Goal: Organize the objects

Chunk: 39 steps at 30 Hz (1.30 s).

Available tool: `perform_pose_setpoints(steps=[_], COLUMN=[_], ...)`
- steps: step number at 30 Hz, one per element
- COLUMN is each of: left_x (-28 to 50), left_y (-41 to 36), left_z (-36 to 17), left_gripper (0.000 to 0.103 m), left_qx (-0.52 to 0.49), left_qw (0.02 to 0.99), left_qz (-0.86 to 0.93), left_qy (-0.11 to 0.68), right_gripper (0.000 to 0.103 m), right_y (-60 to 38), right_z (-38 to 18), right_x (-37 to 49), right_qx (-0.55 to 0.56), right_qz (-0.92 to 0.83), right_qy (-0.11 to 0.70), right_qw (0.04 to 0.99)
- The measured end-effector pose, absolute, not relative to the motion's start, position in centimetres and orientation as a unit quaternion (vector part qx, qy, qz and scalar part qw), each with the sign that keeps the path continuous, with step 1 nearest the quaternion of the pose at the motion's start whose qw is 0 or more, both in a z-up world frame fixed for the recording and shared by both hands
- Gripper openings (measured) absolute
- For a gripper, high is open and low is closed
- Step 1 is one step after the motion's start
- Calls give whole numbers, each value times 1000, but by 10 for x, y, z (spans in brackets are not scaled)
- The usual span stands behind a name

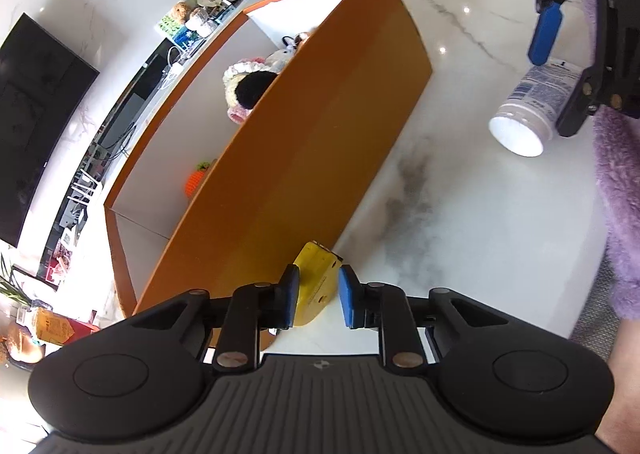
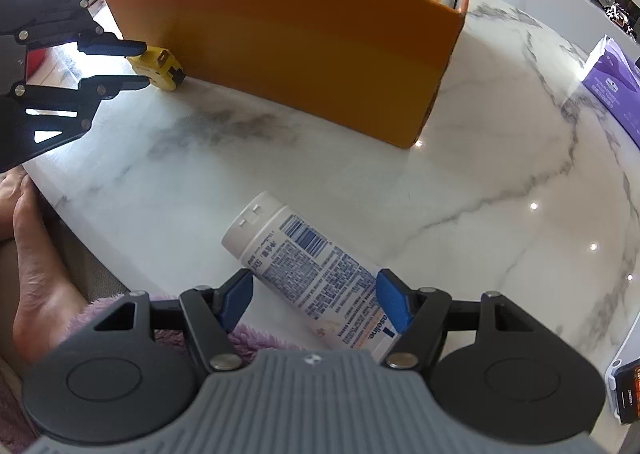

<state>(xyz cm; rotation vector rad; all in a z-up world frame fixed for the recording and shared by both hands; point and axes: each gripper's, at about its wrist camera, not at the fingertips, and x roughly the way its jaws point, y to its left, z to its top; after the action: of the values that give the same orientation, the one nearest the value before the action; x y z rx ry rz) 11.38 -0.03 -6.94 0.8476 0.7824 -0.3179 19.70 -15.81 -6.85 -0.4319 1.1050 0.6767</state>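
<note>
Tools [image 1: 319,296] astride tape measure [image 1: 316,278], bottle [image 2: 304,270]

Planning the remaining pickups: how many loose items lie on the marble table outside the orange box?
2: the yellow tape measure against the box's near wall, and the lotion bottle lying nearer the table edge.

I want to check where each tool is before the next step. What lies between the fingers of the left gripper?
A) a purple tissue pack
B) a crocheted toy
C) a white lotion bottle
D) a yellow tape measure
D: the left gripper has its open fingers on either side of the yellow tape measure, which sits on the marble table against the orange box.
</note>
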Motion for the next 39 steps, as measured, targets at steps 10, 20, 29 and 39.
perform_pose_setpoints(steps=[10, 20, 29, 39], left_x=[106, 114, 140, 147], left_y=[-3, 1, 15, 28], left_z=[-78, -86, -87, -80], left_gripper=[34, 75, 75, 67], left_qx=[414, 424, 361, 267], left_qw=[824, 806, 817, 841], left_qz=[-148, -174, -185, -181], left_qy=[356, 374, 410, 434], right_gripper=[70, 71, 75, 76], right_y=[-159, -161, -160, -146], right_z=[-70, -70, -69, -77], right_x=[198, 199, 200, 194], right_qx=[-198, -192, -191, -251], right_qz=[312, 314, 319, 307], right_qy=[511, 513, 517, 519], right_qw=[776, 775, 771, 758])
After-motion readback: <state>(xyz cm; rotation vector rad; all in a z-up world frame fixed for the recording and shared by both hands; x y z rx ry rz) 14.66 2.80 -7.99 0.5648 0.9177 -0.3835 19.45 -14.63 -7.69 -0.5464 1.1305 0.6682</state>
